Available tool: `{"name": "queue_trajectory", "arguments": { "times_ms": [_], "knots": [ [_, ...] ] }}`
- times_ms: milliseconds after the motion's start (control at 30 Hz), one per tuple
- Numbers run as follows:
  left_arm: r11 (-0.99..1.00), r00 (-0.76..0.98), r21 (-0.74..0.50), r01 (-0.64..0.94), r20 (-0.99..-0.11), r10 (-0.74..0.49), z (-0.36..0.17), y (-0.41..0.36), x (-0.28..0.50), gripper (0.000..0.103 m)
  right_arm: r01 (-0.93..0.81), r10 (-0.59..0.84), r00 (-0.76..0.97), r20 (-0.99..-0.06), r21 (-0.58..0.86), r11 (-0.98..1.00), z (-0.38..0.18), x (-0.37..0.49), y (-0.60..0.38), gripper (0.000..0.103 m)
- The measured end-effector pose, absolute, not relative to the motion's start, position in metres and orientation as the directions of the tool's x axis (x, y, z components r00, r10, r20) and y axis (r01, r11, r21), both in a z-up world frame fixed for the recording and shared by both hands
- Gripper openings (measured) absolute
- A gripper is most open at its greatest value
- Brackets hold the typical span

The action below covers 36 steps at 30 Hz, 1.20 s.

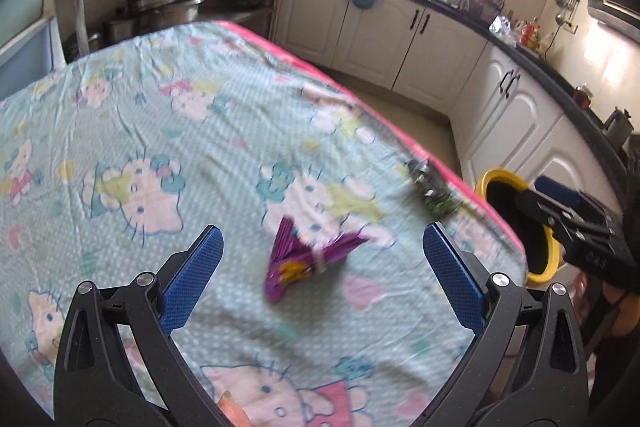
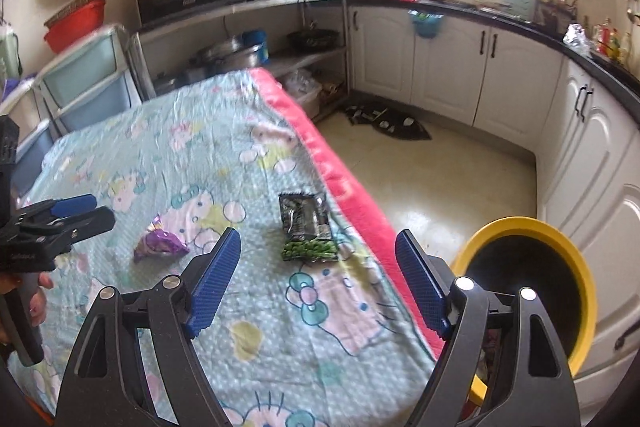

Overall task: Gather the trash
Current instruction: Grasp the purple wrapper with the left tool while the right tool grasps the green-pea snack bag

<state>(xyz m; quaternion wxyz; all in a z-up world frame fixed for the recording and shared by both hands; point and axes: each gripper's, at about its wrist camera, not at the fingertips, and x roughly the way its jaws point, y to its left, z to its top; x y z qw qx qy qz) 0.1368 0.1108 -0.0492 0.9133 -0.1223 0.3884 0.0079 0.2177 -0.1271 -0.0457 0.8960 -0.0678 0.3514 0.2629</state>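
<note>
- Left wrist view: the left gripper (image 1: 322,277) stands with its blue pads spread wide and nothing between them. The purple wrapper (image 1: 306,257) lies on the cartoon-print cloth (image 1: 140,131) at lower centre of the frame, straight ahead in the gap between the jaws and apart from both pads. It is crumpled into a rough V, one wing running up the frame, the other out to the right, so I cannot name one clear long axis; motion blur softens it.
- Same view: the green and black packet (image 1: 434,189) sits right of centre, close to the cloth's pink edge, farther from this claw than the wrapper. The yellow-rimmed bin (image 1: 544,263) shows at the right edge, partly hidden by the right gripper's body.
- Right wrist view: the right gripper (image 2: 318,281) is likewise spread and empty. The packet (image 2: 308,227) lies just above the jaw gap at frame centre, its long axis running up and down the frame, in line with the fingers.
- Same view: the wrapper (image 2: 160,245) sits centre-left, nearer the left gripper at the left edge. By my judgement each claw is nearer its own piece.
- Only this view shows the bin (image 2: 532,227) whole, open-mouthed at lower right beside the table, and the packet sharply.
</note>
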Motion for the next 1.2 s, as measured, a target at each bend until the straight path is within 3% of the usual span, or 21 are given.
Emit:
{"name": "queue_trajectory", "arguments": {
  "times_ms": [333,533,667,733,800,1000,1200],
  "knots": [
    [0.961,0.626,-0.266,-0.078,-0.763,-0.160,-0.095,0.115,0.160,0.092,-0.558,0.398,0.532,-0.748,0.045,0.829,-0.092,0.255,-0.092,0.076],
    [0.968,0.611,-0.240,-0.076,-0.778,-0.145,-0.106,0.111,0.176,0.092,-0.578,0.395,0.499,-0.771,0.043,0.815,-0.106,0.273,-0.078,0.069],
    [0.976,0.607,-0.203,-0.075,-0.786,-0.117,-0.106,0.107,0.183,0.092,-0.579,0.387,0.477,-0.789,0.050,0.814,-0.117,0.283,-0.072,0.057],
    [0.978,0.602,-0.192,-0.084,-0.792,-0.104,-0.106,0.105,0.186,0.083,-0.578,0.380,0.469,-0.797,0.048,0.814,-0.121,0.286,-0.071,0.049],
    [0.982,0.600,-0.166,-0.091,-0.796,-0.079,-0.106,0.103,0.188,0.064,-0.574,0.376,0.463,-0.803,0.051,0.817,-0.125,0.288,-0.071,0.045],
    [0.985,0.605,-0.155,-0.082,-0.793,-0.074,-0.104,0.103,0.185,0.039,-0.563,0.388,0.470,-0.793,0.069,0.823,-0.125,0.287,-0.080,0.041],
    [0.982,0.607,-0.175,-0.070,-0.789,-0.097,-0.100,0.102,0.183,0.025,-0.558,0.405,0.473,-0.783,0.090,0.825,-0.121,0.277,-0.092,0.030]
  ]
}}
